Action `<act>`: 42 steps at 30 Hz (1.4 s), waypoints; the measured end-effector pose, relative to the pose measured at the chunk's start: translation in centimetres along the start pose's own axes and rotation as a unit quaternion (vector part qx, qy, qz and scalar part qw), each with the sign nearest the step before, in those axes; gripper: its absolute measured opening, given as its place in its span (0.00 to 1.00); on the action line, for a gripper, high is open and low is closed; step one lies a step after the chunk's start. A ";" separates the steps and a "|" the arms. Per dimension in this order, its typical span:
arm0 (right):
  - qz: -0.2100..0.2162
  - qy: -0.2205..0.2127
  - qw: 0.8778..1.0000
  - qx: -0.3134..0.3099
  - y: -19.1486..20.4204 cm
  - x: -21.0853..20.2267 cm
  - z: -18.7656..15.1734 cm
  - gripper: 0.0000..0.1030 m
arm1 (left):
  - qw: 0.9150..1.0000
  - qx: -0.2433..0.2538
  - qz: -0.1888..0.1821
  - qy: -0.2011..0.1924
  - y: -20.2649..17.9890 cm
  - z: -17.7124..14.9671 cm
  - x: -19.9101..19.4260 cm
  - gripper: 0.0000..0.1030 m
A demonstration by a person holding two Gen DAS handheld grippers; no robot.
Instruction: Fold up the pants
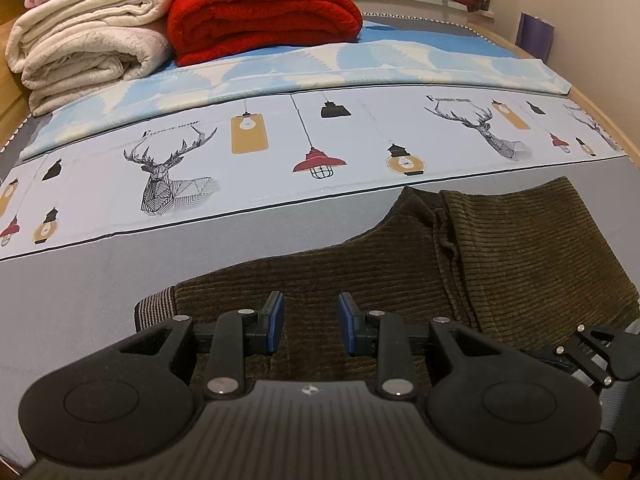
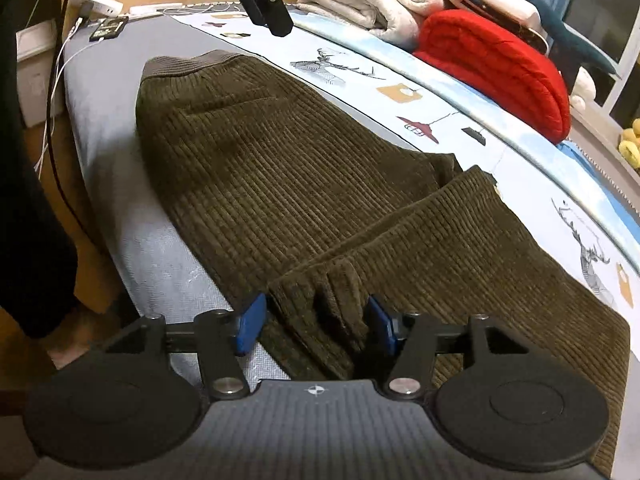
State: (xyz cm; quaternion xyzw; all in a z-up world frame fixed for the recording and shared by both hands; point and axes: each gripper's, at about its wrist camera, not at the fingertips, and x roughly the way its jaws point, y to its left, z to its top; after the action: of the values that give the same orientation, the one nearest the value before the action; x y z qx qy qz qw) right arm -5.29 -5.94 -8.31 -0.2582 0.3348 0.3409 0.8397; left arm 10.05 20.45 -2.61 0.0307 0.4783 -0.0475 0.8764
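Pants [image 2: 304,184]: olive corduroy, lay folded on the grey bed [image 2: 120,128], waistband toward 11 o'clock in the right wrist view.
Left gripper [image 1: 311,322]: jaws partly apart above the pants, gripping nothing.
Right gripper [image 2: 316,322]: jaws partly apart, bunched fold between them, pads not pressing.
Red blanket [image 1: 260,16]: at 12 o'clock, left wrist view.

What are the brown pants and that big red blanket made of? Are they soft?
The pants look like corduroy: raised ribs run in rows across the olive-brown cloth, with a matte finish and a smoother knit-looking waistband. The red blanket looks like thick fleece or plush, going by its fuzzy, nubbly surface and puffy rounded folds. Both are probably soft, though pictures cannot confirm feel.
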 end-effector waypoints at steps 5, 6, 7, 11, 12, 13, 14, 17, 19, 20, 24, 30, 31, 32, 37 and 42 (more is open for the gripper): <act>-0.018 -0.067 0.995 0.066 -2.2 -3.3 1.9 0.25 | 1.000 0.001 -0.002 -0.002 0.2 0.1 -0.1 0.32; -0.016 -0.079 0.994 0.077 -2.5 -3.8 2.0 0.25 | 1.000 0.000 -0.002 -0.001 0.2 0.1 0.0 0.32; -0.010 -0.080 0.993 0.082 -2.5 -3.8 1.8 0.25 | 1.000 0.001 -0.001 0.001 0.2 0.2 0.1 0.32; 0.027 0.012 0.998 0.059 -1.5 -0.6 -0.1 0.31 | 1.000 -0.001 -0.006 0.000 -0.7 0.8 0.1 0.32; 0.022 0.004 0.998 0.067 -1.6 -1.0 0.0 0.32 | 1.000 -0.001 -0.010 -0.001 -1.1 1.0 0.2 0.32; 0.025 -0.001 0.996 0.089 -2.2 -1.7 0.3 0.32 | 1.000 0.002 -0.015 -0.002 -1.6 1.2 0.3 0.32; 0.031 -0.016 0.993 0.115 -3.0 -2.7 0.5 0.32 | 1.000 0.006 -0.019 -0.003 -2.2 1.4 0.4 0.32; 0.004 -0.071 0.979 0.193 -6.2 -6.1 0.1 0.38 | 0.999 0.018 -0.034 -0.007 -4.2 2.3 1.0 0.32; -0.044 -0.086 0.960 0.261 -9.1 -8.0 -1.3 0.38 | 0.999 0.017 -0.050 -0.003 -5.6 2.8 1.9 0.32; -0.067 -0.088 0.950 0.293 -10.4 -8.7 -2.2 0.38 | 0.998 0.016 -0.057 0.001 -6.3 2.8 2.5 0.32; -0.181 -0.022 0.890 0.418 -15.7 -9.3 -8.1 0.38 | 0.996 0.015 -0.082 0.010 -9.1 3.0 5.6 0.32; -0.168 0.015 0.863 0.477 -18.4 -10.0 -13.3 0.24 | 0.995 0.023 -0.099 0.002 -12.2 4.0 9.2 0.31; -0.173 0.002 0.863 0.475 -18.6 -10.5 -13.4 0.27 | 0.994 0.025 -0.103 -0.004 -12.5 4.3 9.5 0.31; -0.185 -0.009 0.860 0.475 -18.6 -10.9 -13.7 0.37 | 0.994 0.028 -0.107 -0.009 -13.0 4.6 9.8 0.31; -0.159 0.014 0.832 0.532 -20.2 -9.8 -16.3 0.54 | 0.991 0.027 -0.132 -0.002 -14.1 5.5 11.9 0.31; -0.119 0.012 0.794 0.596 -20.9 -8.4 -18.5 0.61 | 0.995 0.037 -0.078 0.054 -14.2 5.5 15.7 0.12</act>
State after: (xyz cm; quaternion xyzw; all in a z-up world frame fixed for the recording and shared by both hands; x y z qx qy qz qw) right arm -1.43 -34.85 -9.72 0.2514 0.4483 -0.0323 0.8572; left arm 21.49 4.92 -12.99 0.0281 0.5241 -0.1321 0.8409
